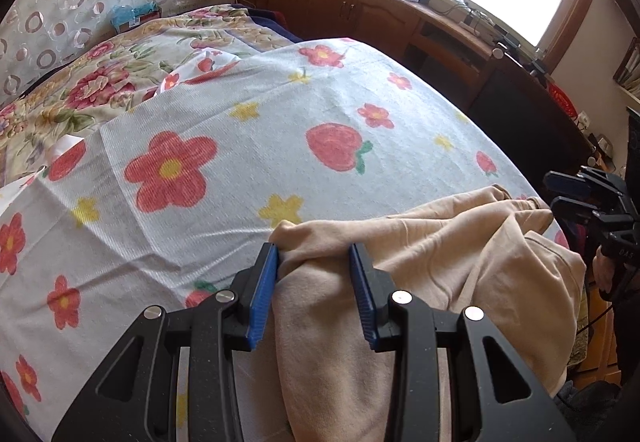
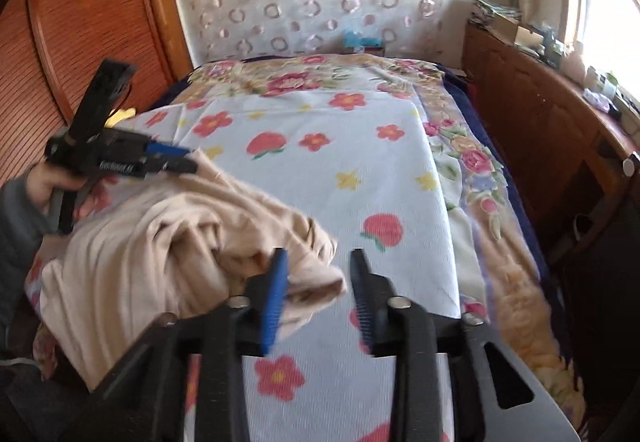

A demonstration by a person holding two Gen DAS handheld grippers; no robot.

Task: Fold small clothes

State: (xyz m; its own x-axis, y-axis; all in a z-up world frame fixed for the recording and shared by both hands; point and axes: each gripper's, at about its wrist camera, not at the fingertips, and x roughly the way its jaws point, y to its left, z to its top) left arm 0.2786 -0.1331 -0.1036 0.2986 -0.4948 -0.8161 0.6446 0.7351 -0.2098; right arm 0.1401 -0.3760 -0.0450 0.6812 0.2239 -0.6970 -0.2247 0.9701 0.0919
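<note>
Beige garment (image 1: 420, 262) is lying bunched and rumpled at the near edge of the bed, on top of a white towel (image 1: 240, 130) printed with red flowers, yellow stars and strawberries. That towel is covering a floral bedspread (image 2: 472, 162) that is showing along its far and right sides.

Left gripper (image 1: 314, 254) is pointing down at the garment, its blue-padded fingers standing partly apart with a thick fold of the beige cloth filling the gap between them; both pads seem to be pressing against it.

Right gripper (image 2: 318, 262) is hovering at the garment's right edge with its fingers apart. A loose corner of cloth is lying against the left pad only, while the right finger is standing clear over the towel.

A wooden cabinet (image 1: 360, 2) is running along the wall under a bright window.
</note>
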